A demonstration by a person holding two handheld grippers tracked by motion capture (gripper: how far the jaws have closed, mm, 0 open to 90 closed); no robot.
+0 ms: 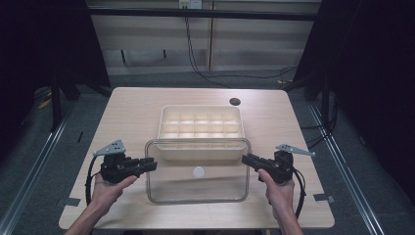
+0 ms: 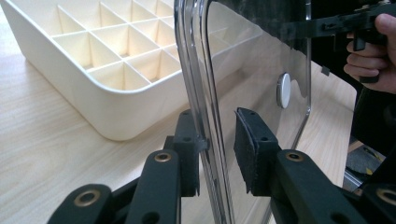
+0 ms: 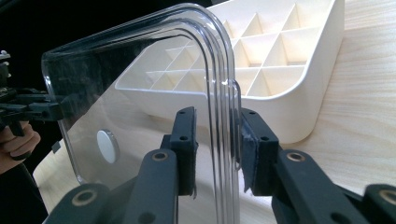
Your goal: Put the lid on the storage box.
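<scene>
We are holding the clear lid [image 1: 197, 171] between both tools, just in front of the cream divided box [image 1: 200, 128], whose near edge the lid's far rim overlaps in the high view. The left tool [image 1: 147, 165] grips the lid's edge at nine o'clock and the right tool [image 1: 249, 160] grips it at three o'clock. We judge this as the carrying step: the lid is lifted and not yet seated on the box. Next we must move both hands together toward twelve o'clock, keep the lid level, line its corners with the box and lower it evenly.

The left gripper view shows the rim in that tool with one pad pressing it and a gap at the other. The right gripper view shows both pads tight on the rim. The high view alone gives the lid's place on the tabletop [image 1: 132, 112] and its white round knob [image 1: 198, 172] at centre.
</scene>
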